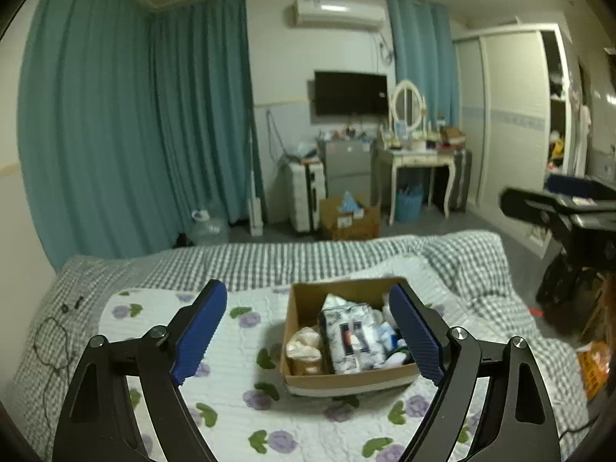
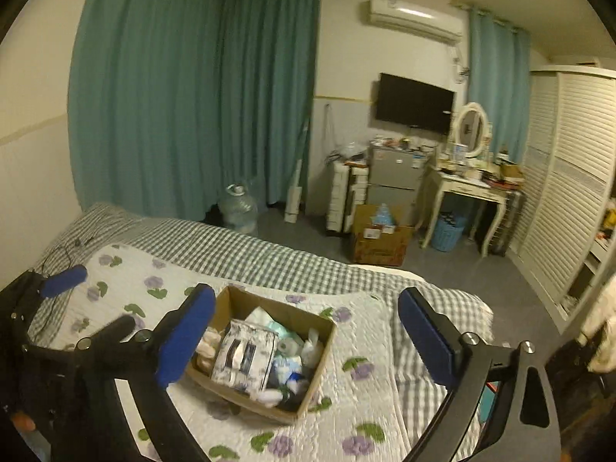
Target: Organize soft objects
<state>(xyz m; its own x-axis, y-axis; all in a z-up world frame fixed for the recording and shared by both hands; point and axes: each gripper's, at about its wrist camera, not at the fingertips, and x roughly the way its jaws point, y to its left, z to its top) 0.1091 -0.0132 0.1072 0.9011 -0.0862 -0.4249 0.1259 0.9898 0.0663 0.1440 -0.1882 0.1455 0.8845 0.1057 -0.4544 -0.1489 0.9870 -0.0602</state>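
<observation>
A brown cardboard box [image 1: 304, 379] sits on the floral quilt [image 1: 246, 415] of the bed, filled with soft items: a cream bundle [image 1: 304, 346], a white-and-grey patterned pack [image 1: 352, 337] and several small white and blue pieces. My left gripper [image 1: 308, 331] is open and empty, held above the quilt with the box between its blue pads. In the right wrist view the box [image 2: 246, 400] lies between the pads of my right gripper [image 2: 304, 340], which is open and empty. The left gripper [image 2: 61, 281] shows at that view's left edge.
A grey checked blanket [image 1: 269, 260] covers the far part of the bed. A black cable [image 1: 54, 342] lies on the bed's left side. Beyond the bed stand a water jug [image 2: 238, 208], a floor box [image 2: 381, 238], a dressing table [image 2: 466, 192] and a wardrobe [image 2: 569, 192].
</observation>
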